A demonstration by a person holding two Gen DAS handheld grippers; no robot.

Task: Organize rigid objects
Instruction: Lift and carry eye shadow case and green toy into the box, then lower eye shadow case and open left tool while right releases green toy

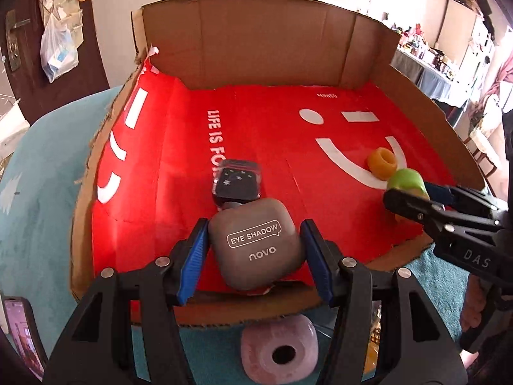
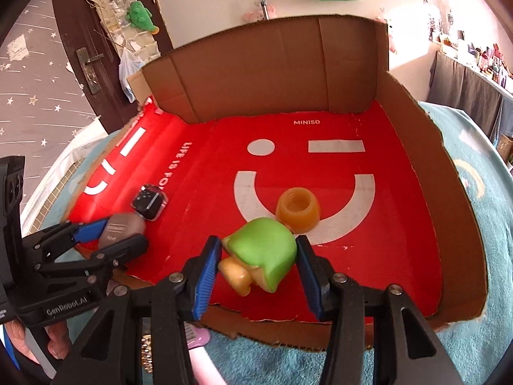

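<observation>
My left tongs (image 1: 255, 252) are clamped about half open on the grey eye shadow case (image 1: 256, 243), blue pads against its two sides, and the case hangs just over the near edge of the red-lined cardboard tray (image 1: 288, 48). My right tongs (image 2: 258, 268) grip the green-capped toy figure (image 2: 263, 255) the same way, low over the tray's front, close behind the orange cup (image 2: 297, 211).

The case is my first worry. Its corners are rounded and its sides look smooth, so I judge it could swivel between the pads or squirt out if I tilt further. It also sits almost against the dark star-speckled cube (image 1: 236, 182); setting it down carelessly would likely shove that cube across the liner.

The toy is lopsided, heavy cap on a small pale body, held on its side. Released like that, I expect it to roll, probably into the orange cup, which could tip.

Both tongs work near each other at the tray's front, so a crossed path could knock them together. A pink block with a hole (image 1: 279, 349) lies outside, below the tray edge, on the teal cover.
</observation>
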